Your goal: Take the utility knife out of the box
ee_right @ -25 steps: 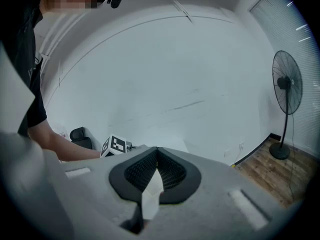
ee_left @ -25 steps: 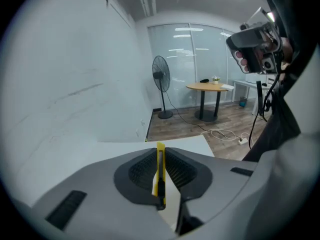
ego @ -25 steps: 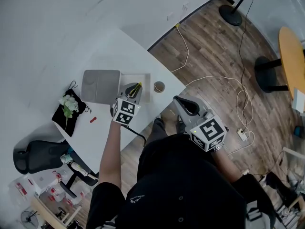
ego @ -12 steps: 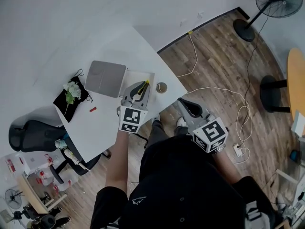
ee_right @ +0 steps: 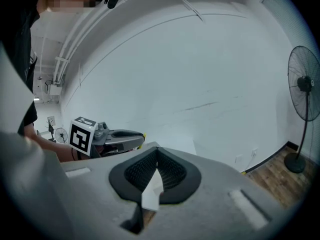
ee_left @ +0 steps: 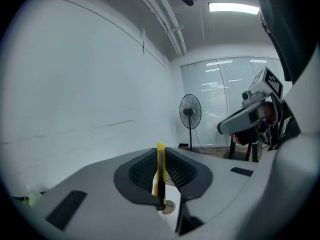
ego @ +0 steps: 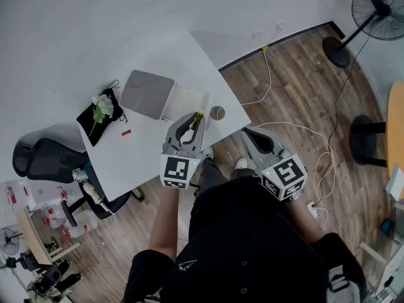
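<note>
The yellow utility knife (ee_left: 160, 171) stands on edge between the jaws of your left gripper (ego: 190, 122), which hangs over the near side of the white table (ego: 136, 163). Just behind it lies the open white box (ego: 187, 98), with the grey square lid (ego: 147, 93) right beside it on the left. A small round object (ego: 217, 113) sits right of the box. Further left are a small red piece (ego: 126, 132) and a black cloth with white flowers (ego: 100, 115). Your right gripper (ego: 250, 134) is off the table, over the wooden floor (ego: 297, 74).
</note>
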Action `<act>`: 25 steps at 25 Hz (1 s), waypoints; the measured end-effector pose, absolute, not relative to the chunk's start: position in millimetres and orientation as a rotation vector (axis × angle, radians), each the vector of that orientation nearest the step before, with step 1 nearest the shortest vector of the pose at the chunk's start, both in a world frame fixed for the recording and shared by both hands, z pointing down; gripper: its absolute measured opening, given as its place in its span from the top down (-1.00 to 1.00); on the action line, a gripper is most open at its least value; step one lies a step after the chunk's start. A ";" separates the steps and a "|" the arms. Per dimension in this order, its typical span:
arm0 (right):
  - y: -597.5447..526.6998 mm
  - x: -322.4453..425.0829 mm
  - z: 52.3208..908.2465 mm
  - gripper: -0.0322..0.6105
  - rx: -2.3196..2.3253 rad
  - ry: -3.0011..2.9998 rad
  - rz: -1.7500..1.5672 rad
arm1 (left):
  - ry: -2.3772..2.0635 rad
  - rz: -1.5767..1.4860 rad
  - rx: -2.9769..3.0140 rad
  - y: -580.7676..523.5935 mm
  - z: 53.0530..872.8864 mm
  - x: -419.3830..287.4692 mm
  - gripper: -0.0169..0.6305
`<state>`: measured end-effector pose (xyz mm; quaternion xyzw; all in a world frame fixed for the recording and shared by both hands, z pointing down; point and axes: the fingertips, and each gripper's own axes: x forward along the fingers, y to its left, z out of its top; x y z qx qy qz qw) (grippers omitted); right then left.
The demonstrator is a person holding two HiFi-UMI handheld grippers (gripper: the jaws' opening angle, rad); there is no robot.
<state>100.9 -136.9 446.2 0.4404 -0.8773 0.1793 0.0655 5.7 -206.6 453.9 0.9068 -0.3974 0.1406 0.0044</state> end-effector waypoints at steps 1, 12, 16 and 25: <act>-134.9 101.2 445.9 0.89 1.316 -2.654 0.535 | -1.262 0.418 2.832 -201.4 450.7 4.9 0.80; -121.1 105.1 443.1 0.89 1.277 -2.688 0.509 | -1.397 0.345 2.722 -152.5 442.2 -14.5 0.80; -115.0 105.7 442.3 0.89 1.275 -2.695 0.504 | -1.446 0.277 2.683 -139.0 437.8 -18.1 0.80; -103.0 109.2 440.0 0.88 1.290 -2.699 0.496 | -1.452 0.190 2.692 -117.2 423.7 -12.4 0.80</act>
